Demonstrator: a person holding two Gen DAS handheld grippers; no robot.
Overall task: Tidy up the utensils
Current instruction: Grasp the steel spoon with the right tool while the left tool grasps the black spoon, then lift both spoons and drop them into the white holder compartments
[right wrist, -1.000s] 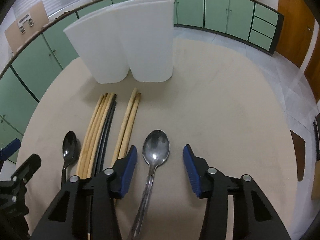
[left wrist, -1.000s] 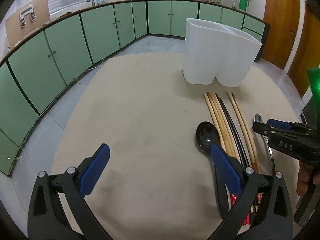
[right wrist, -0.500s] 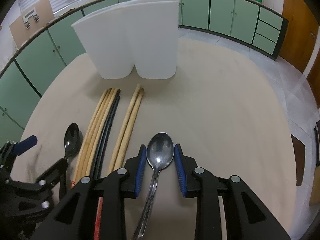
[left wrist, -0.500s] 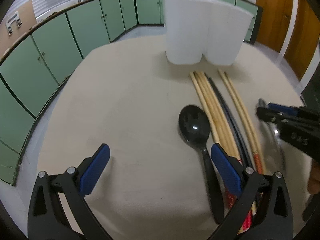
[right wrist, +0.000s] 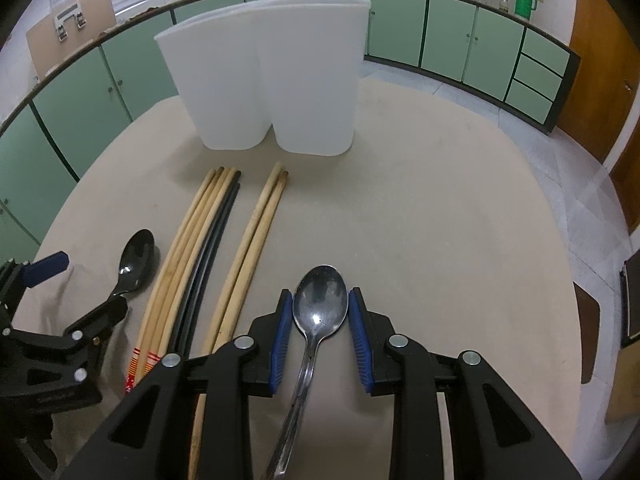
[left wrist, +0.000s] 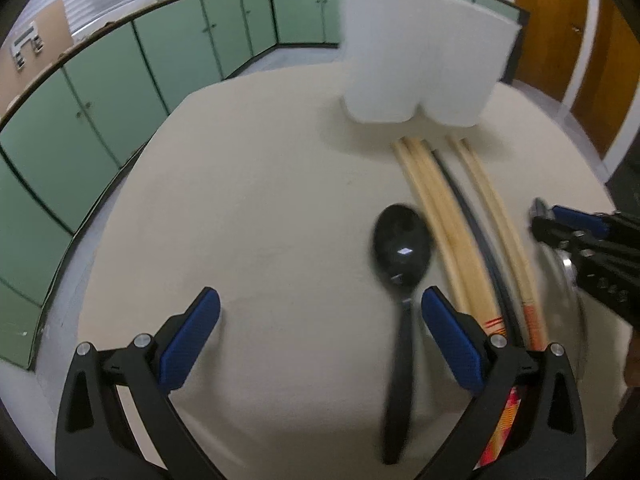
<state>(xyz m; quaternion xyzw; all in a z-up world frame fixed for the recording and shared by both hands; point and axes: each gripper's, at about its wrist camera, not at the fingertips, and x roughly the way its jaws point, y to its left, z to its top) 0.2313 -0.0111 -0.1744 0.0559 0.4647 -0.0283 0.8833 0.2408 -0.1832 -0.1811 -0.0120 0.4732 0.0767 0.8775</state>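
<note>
right claw (right wrist: 321, 334) clenched on metal spoon (right wrist: 320, 304), pads at the bowl's sides | left claw (left wrist: 320, 334) spread wide, black spoon (left wrist: 401, 252) lying on table (left wrist: 260, 220) by its right pad | chopsticks (right wrist: 212, 240) laid between the spoons | white two-compartment holder (right wrist: 276, 80) standing beyond

From my left wrist, the white utensil holder (left wrist: 420, 60) is smeared by motion blur, and the black spoon (left wrist: 401, 248) is soft too. My right gripper (left wrist: 560, 232) covers most of the metal spoon (left wrist: 568, 312) there, so I can't tell its grip from that side. My left gripper's right finger (left wrist: 452, 344) hides the chopsticks' (left wrist: 444, 216) lower ends. From my right wrist, the metal spoon's (right wrist: 320, 308) handle runs off the bottom edge, and my left gripper (right wrist: 72, 292) is cut by the left edge.
</note>
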